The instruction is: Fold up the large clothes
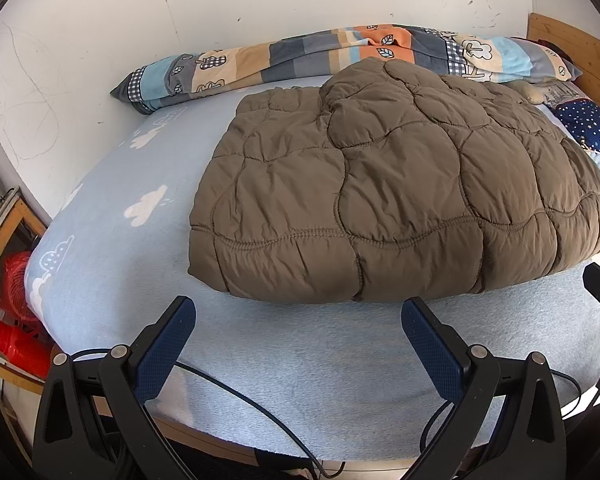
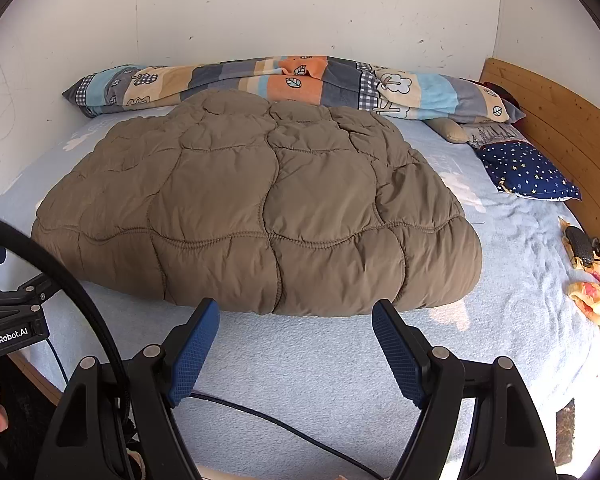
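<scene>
A brown quilted puffer garment (image 1: 400,196) lies folded in a thick bundle on the light blue bed sheet (image 1: 132,184). It also fills the middle of the right wrist view (image 2: 260,208). My left gripper (image 1: 298,312) is open and empty, just in front of the garment's near edge, not touching it. My right gripper (image 2: 296,314) is open and empty, also just short of the near edge. Part of the left gripper's body shows at the left of the right wrist view (image 2: 8,320).
A striped patterned blanket (image 2: 284,84) lies rolled along the white wall. A navy star pillow (image 2: 528,172) sits by the wooden headboard (image 2: 560,128). Small objects and crumpled cloth (image 2: 592,280) lie at the right edge. Red baskets (image 1: 16,320) stand beside the bed's left. Cables (image 2: 284,424) cross the near sheet.
</scene>
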`<control>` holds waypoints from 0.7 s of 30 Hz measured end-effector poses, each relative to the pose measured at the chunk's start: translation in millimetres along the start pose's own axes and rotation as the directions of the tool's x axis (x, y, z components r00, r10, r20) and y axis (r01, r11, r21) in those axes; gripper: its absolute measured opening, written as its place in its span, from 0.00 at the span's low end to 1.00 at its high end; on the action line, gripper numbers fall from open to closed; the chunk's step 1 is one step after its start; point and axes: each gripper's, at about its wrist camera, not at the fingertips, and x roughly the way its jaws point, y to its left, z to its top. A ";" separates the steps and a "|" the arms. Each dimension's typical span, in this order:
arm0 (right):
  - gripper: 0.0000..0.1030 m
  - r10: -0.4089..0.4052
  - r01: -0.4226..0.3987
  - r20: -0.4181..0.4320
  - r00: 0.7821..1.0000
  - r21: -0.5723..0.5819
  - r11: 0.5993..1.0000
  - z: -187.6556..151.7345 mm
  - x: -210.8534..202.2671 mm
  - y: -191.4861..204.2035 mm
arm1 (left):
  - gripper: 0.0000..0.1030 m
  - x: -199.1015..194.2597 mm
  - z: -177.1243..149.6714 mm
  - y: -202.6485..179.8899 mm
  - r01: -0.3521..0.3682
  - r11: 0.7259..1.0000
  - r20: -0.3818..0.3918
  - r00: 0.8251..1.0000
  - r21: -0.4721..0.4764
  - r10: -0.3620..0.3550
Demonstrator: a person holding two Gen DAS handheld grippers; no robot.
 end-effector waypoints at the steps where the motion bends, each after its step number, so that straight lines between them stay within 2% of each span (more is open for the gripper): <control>1: 0.80 0.001 -0.001 0.000 1.000 0.001 1.000 0.1 -0.1 0.0 | 1.00 0.0 0.0 0.0 -0.001 1.000 0.000 1.000 0.000 0.001; 21: 0.80 0.000 0.000 0.001 1.000 0.007 1.000 -0.1 -1.1 -0.9 | 1.00 1.1 -0.4 -0.7 -0.002 1.000 -0.004 1.000 -0.001 0.002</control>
